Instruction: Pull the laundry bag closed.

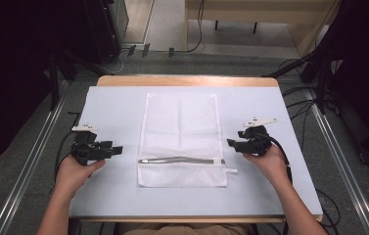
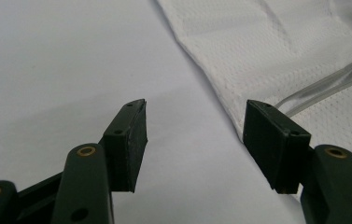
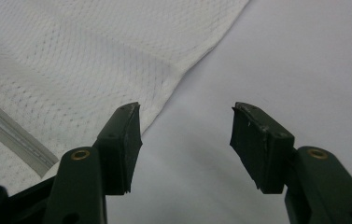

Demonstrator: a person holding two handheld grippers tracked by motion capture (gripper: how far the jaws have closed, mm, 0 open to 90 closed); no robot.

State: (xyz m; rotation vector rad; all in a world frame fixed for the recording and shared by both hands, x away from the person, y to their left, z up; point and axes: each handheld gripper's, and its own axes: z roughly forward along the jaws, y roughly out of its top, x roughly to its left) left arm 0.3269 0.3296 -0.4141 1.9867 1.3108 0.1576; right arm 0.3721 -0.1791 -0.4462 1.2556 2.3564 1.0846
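A pale sheet covers the table; on its middle a white mesh bag lies flat, zip near the person's edge; the left gripper rests just beside the bag's left edge, the right gripper just beside its right edge; both sets of jaws stand apart, holding nothing.

One white mesh bag, one zipper, two tongs, one table.
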